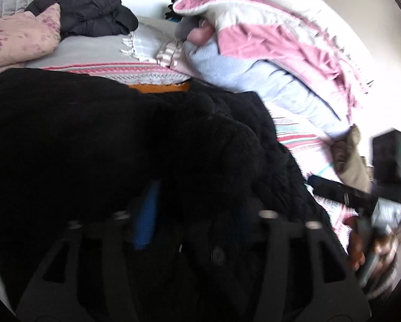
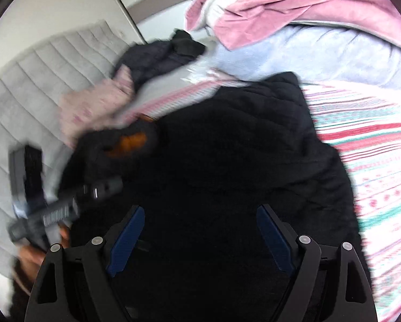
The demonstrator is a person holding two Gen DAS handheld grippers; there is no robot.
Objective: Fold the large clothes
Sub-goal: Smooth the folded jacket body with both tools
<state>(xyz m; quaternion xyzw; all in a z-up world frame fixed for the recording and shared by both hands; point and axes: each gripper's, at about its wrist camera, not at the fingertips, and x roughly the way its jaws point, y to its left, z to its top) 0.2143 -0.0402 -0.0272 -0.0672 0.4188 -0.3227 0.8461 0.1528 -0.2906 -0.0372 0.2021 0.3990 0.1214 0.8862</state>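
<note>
Black quilted jacket (image 2: 227, 147) fills the ground right under both our grippers, spread on the striped bedspread (image 2: 375, 161) with a patch of orange lining showing at its far edge. Our right gripper (image 2: 200, 230) stands wide open above the jacket, blue pads apart and nothing between them. Our left gripper (image 1: 189, 214) also looks parted over the same dark cloth; one blue pad shows, the other is lost in the black, and we cannot tell whether the fabric touches it. Only the right view shows the left gripper from outside, blurred at the jacket's left edge beside the grey padded headboard (image 2: 39, 80). Beyond the jacket lie a pink pillow (image 1: 20, 37), another dark garment (image 1: 87, 13) and a heap of pink and pale blue bedding (image 1: 267, 53).
</note>
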